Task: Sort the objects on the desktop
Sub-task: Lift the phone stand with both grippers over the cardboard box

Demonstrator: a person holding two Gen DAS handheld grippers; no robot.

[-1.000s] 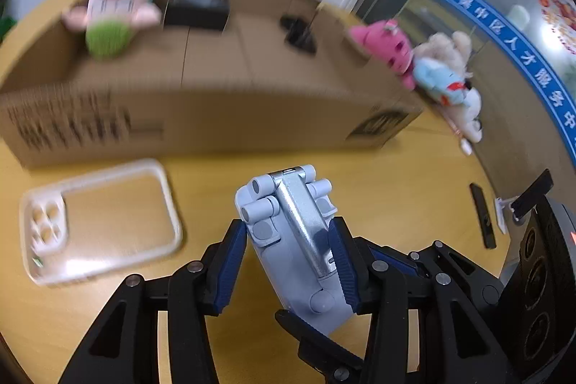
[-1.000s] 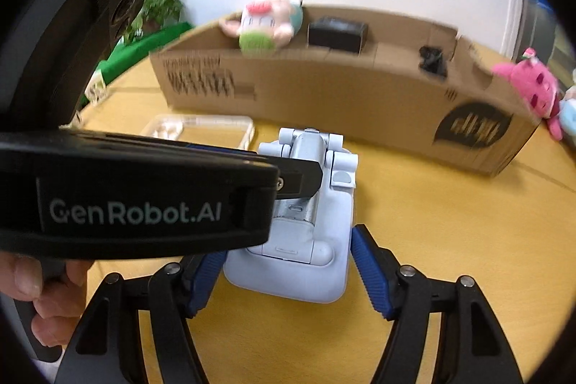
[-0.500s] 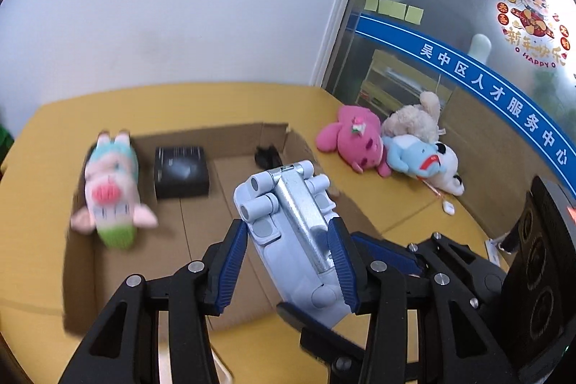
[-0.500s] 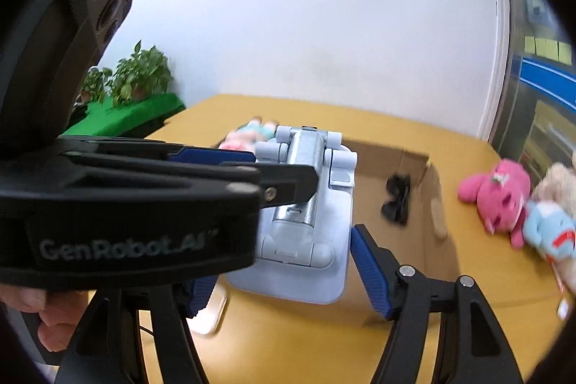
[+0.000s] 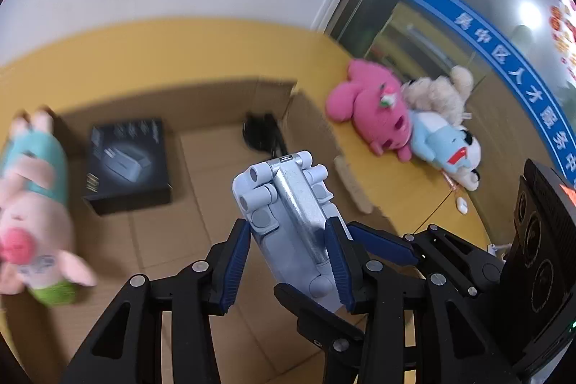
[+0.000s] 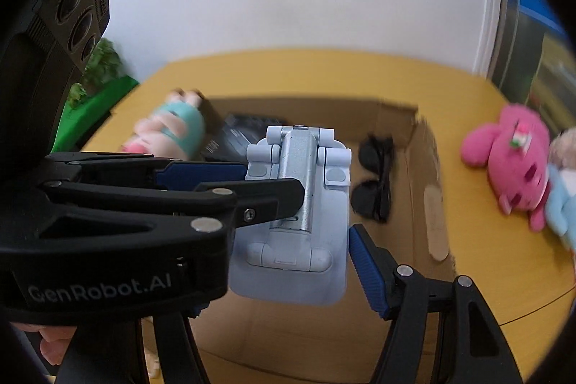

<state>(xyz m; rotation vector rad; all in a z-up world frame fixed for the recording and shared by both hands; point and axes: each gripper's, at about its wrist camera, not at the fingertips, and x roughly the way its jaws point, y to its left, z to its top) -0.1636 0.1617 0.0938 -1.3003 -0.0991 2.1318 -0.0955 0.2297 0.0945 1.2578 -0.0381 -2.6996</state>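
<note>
My left gripper (image 5: pixel 288 261) is shut on a pale blue folding phone stand (image 5: pixel 288 215) and holds it above the open cardboard box (image 5: pixel 223 89). The stand also shows in the right wrist view (image 6: pixel 295 218), with the left gripper's black body (image 6: pixel 108 233) crossing in front of it. My right gripper (image 6: pixel 288 272) is open around the stand; its right pad (image 6: pixel 367 272) is close beside the stand, and its left pad is hidden. The box holds a pink pig plush (image 5: pixel 32 215), a black carton (image 5: pixel 126 164) and black sunglasses (image 6: pixel 374 182).
A pink plush (image 5: pixel 374 121), a cream plush (image 5: pixel 435 96) and a blue-and-white plush (image 5: pixel 446 146) lie on the yellow table (image 5: pixel 406 189) to the right of the box. A green plant (image 6: pixel 97 74) stands at the far left. A white wall is behind.
Both grippers rose from table level and moved forward with the stand, from in front of the box to above its open inside. The clear phone case has left the view.
</note>
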